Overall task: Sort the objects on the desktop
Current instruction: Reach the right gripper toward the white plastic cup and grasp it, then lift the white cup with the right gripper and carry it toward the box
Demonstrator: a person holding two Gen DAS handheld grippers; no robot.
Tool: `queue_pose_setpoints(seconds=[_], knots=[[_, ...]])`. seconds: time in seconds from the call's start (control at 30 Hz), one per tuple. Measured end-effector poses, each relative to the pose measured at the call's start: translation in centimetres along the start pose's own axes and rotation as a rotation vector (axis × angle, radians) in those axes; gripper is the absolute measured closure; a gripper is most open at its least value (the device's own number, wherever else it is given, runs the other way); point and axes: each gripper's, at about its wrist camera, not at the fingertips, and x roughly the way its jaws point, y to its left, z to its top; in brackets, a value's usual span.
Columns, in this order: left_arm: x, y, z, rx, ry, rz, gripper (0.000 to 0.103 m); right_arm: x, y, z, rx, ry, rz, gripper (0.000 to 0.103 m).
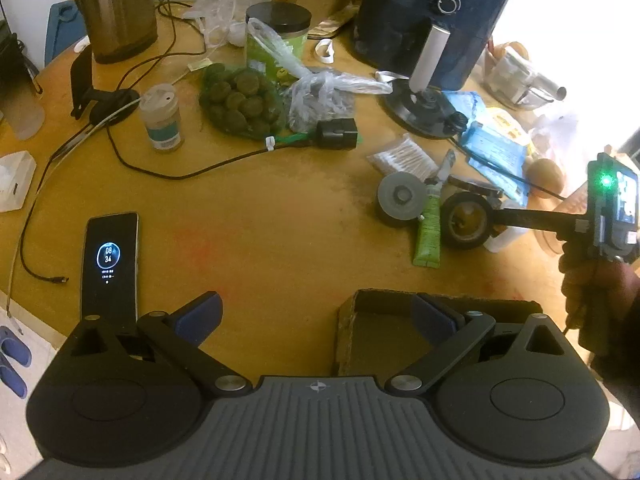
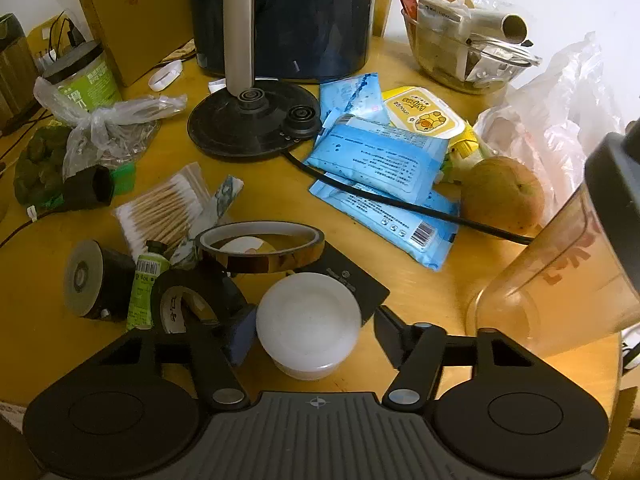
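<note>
My right gripper [image 2: 314,334] is open, its fingers on either side of a white round lidded jar [image 2: 308,322] on the wooden table; I cannot tell if the pads touch it. A black tape roll [image 2: 188,304], a green tube [image 2: 144,288], a grey-faced roll [image 2: 94,278] and an amber tape ring [image 2: 260,248] lie just left and behind it. My left gripper [image 1: 316,316] is open and empty above the table's near edge, with a cardboard box [image 1: 384,332] under its right finger. In the left wrist view the right gripper [image 1: 496,220] reaches in by the black roll [image 1: 466,220].
A phone [image 1: 110,264] lies at the left. Cotton swabs [image 2: 160,212], blue wipe packs [image 2: 380,160], a pear [image 2: 502,194], a kettle base [image 2: 252,120], an air fryer [image 2: 284,16], a plastic cup [image 2: 560,276], a bag of green fruit [image 1: 240,100] and cables crowd the table.
</note>
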Motion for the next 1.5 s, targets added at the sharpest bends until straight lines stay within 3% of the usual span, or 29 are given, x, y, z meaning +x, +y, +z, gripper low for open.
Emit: queue_pose_setpoints(seconds=[0.53,1.0,1.5], knots=[[-0.6,-0.3,-0.1,0.010,-0.015,-0.002,0.000,-0.1,-0.5,-0.7,0.021,0.012,0.020,0.046],[-1.2,-0.7,0.2,0.023,-0.046,-0.020,0.000,-4.0,0.3,-2.2,-0.048,-0.016,-0.022,0.046],[-1.0,-1.5,2.3,0.078,-0.096,-0.045,0.000,-7.7,-0.3,-3.5,0.007,-0.031,0.001,0.046]])
